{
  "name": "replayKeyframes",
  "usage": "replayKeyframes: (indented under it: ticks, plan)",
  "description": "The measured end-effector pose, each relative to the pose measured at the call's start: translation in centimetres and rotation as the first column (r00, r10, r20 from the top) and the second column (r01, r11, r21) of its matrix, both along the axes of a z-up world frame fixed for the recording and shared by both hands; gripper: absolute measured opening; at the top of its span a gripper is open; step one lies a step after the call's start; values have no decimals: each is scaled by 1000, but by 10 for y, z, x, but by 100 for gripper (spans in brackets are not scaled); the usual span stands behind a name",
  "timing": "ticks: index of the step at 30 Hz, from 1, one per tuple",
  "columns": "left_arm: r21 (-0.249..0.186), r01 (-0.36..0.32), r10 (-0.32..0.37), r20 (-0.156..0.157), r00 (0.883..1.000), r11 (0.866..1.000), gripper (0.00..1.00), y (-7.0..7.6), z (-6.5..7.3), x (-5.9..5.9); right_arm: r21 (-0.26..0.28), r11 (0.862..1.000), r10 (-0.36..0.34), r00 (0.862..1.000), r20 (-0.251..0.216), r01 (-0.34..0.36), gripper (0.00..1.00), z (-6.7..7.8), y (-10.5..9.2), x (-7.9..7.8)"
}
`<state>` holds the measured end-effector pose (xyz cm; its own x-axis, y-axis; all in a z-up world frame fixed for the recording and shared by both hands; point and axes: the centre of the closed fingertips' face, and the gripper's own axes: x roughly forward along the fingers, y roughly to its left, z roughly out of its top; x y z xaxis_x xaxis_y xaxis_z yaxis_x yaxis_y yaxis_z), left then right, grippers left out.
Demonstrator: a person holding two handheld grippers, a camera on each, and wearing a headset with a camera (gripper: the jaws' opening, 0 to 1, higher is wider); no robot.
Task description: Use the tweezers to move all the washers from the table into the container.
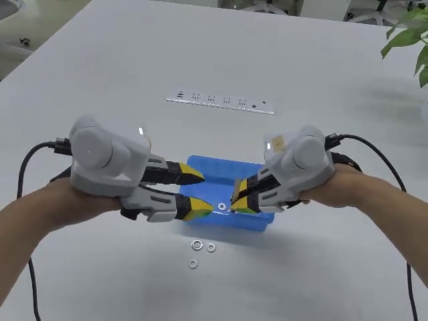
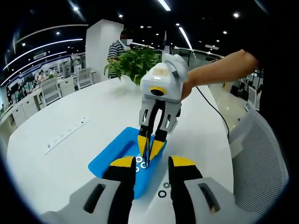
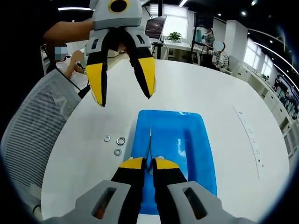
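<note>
Two poses: left gripper level at the blue container's edge, jaws spread, empty; right gripper angled down over it, pinching tweezers.

We see a wide white surface under ceiling light strips; at its far edge a leafy plant, beside it a grey mesh chair.

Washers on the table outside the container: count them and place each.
3, on the white table just outside the blue container's near side: the biggest washer, a smaller washer close beside it, a third washer nearer the person. Others may be hidden.
</note>
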<state>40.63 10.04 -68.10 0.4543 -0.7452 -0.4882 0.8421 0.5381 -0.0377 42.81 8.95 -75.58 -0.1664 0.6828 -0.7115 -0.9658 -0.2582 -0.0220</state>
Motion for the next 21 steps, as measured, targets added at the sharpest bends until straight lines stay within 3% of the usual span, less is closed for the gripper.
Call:
replayKeyframes:
  ticks: [7, 21]
  plan:
    - [20, 21, -22, 19, 1000, 1000, 24, -11, -2, 15, 2, 1000, 1, 1000, 0, -1, 8, 0, 0, 0]
    - [42, 67, -69, 53, 996, 997, 12, -31, -7, 28, 0, 1000, 26, 1000, 14, -26, 8, 0, -2, -2]
